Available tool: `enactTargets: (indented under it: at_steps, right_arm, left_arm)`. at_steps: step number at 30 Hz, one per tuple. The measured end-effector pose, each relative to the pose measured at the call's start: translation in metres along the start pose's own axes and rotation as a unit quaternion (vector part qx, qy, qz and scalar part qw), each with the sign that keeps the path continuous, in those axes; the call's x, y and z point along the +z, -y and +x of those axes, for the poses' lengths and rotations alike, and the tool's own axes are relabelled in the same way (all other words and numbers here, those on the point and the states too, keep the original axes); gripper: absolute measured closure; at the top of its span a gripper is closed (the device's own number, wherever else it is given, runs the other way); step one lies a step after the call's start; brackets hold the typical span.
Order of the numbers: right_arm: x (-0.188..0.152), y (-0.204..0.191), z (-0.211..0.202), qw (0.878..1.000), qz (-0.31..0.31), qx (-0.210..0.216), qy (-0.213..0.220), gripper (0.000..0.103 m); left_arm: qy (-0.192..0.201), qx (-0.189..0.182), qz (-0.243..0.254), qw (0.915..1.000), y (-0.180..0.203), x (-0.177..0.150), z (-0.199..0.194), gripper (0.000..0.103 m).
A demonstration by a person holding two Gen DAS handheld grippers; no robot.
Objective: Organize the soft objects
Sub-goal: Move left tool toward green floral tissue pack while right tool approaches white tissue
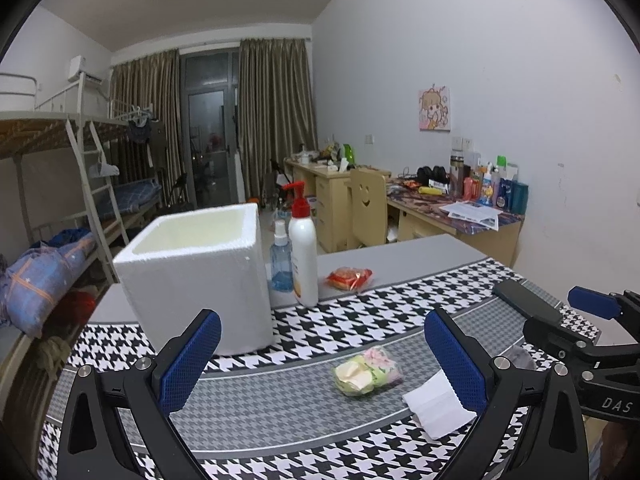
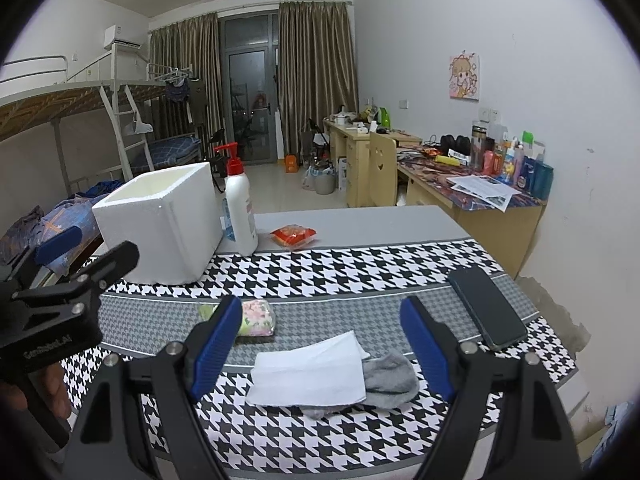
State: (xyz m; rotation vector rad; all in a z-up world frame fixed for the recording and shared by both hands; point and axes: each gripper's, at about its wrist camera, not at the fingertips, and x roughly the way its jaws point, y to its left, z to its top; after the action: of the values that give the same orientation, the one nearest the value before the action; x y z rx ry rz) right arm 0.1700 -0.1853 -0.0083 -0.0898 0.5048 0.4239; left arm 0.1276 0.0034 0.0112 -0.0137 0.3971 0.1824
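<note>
On the houndstooth mat point(image 1: 360, 320) lies a clear bag of pastel soft pieces point(image 1: 366, 372), just ahead of my left gripper point(image 1: 322, 356), which is open and holds nothing. A folded white cloth point(image 2: 308, 376) overlaps a grey sock point(image 2: 390, 380) directly below my right gripper point(image 2: 320, 340), also open and empty. The bag point(image 2: 256, 318) shows beside the right gripper's left pad. A white foam box point(image 1: 196, 276), open on top, stands at the left rear. The cloth point(image 1: 438, 408) peeks out behind the left gripper's right finger.
A white pump bottle point(image 1: 303, 248) and a blue spray bottle point(image 1: 281, 260) stand right of the box. A red snack packet point(image 1: 349, 278) lies on the grey table behind them. A dark phone point(image 2: 486, 308) rests on the mat's right side. Bunk beds and cluttered desks fill the background.
</note>
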Motion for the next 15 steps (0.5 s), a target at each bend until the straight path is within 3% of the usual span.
enactTargets:
  at_steps: [15]
  right_arm:
    - [-0.014,0.014,0.017,1.000,0.004,0.013,-0.021,0.018]
  left_arm:
    - [-0.026,0.001,0.004,0.9996,0.011,-0.015,0.024,0.001]
